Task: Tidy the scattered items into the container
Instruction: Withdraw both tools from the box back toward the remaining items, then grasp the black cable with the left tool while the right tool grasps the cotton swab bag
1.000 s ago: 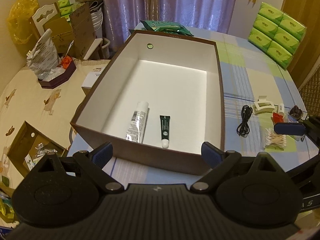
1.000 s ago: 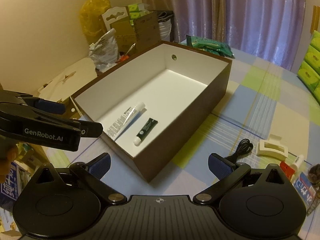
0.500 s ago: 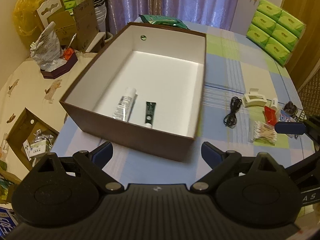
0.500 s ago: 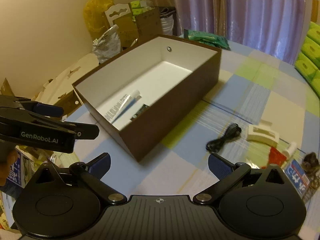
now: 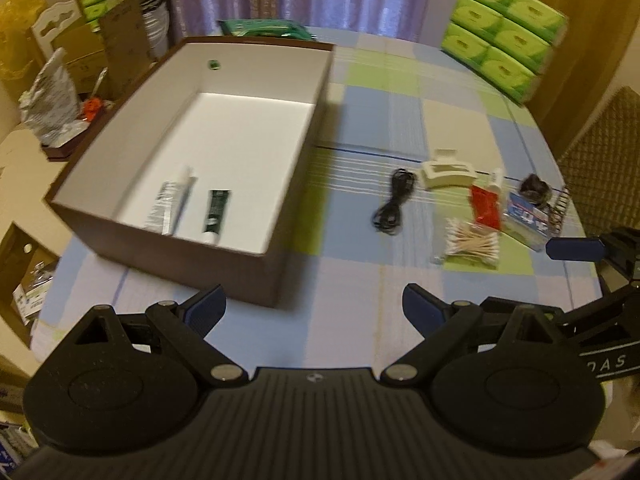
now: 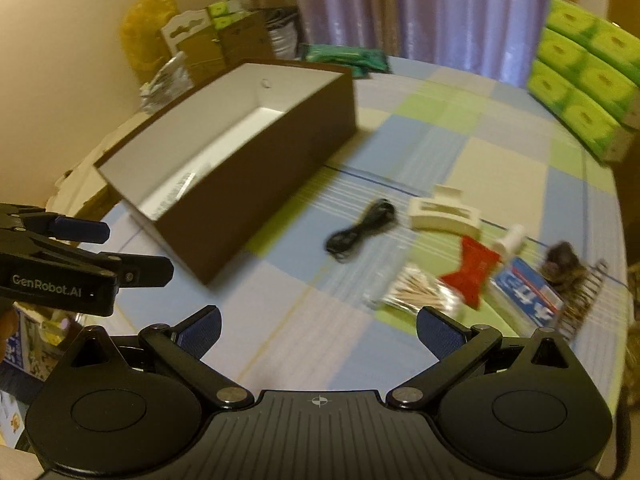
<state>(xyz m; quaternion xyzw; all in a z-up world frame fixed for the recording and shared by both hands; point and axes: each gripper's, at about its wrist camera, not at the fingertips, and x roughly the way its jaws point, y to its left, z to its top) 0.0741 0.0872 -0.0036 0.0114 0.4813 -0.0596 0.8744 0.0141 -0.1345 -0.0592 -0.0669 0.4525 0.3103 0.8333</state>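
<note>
**Both grippers have swung right, away from the box and toward the scattered items**

Since a second ago, both cameras have shifted right: the brown box (image 5: pixel 192 236) now sits left of centre in each view, and the loose items have come fully into sight.

The left gripper (image 5: pixel 314 307) has its blue-padded fingers spread wide with nothing between them, over bare checked tablecloth (image 5: pixel 360 320). The right gripper (image 6: pixel 318 326) is likewise spread and empty. Only one blue pad and some black frame of the right gripper enter the left view, at its right edge.

In the box, against its near wall, lie a white tube (image 5: pixel 170 206) and a dark green tube (image 5: pixel 215 216). From the right wrist the near wall hides most of the box floor, and only a blurred streak of the white tube shows.

To the right of the box, well apart from it, lies a coiled black cable (image 6: pixel 360 230), then a cream hair claw (image 6: pixel 444 212). Nearer the right gripper are a clear packet of cotton swabs (image 6: pixel 416 292), a red sachet (image 6: pixel 472 272) with a small white-capped tube (image 6: pixel 510 240) beside it, and a blue and white packet (image 6: pixel 528 292) whose print is too blurred to read. A dark furry object (image 6: pixel 560 260) and a patterned comb (image 6: pixel 584 300) are hard to make out at the table's edge.

Green tissue packs (image 5: pixel 508 36) are stacked at the far right.
</note>
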